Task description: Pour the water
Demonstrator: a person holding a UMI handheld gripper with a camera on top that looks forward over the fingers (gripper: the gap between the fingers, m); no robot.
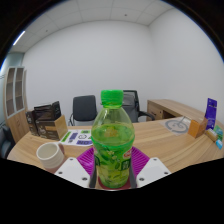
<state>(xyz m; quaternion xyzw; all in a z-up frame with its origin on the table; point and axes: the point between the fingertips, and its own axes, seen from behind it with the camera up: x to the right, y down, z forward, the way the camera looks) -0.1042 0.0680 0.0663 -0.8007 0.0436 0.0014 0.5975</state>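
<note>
A clear green bottle (pixel 112 140) with a green cap and a green label stands upright between my fingers. My gripper (pixel 112 170) is shut on the bottle, both magenta pads (pixel 84 161) pressing on its lower body from the sides. A white cup (pixel 48 154) sits on the wooden table (pixel 165 145) to the left of the bottle, a little ahead of the left finger. The bottle's base is hidden behind the fingers.
Black office chairs (pixel 84 106) stand behind the table. A black bag (pixel 46 120) and a box lie at the far left. A small bowl (pixel 177 125), a purple box (pixel 211 112) and other items sit at the right. Flat papers (pixel 76 136) lie behind the cup.
</note>
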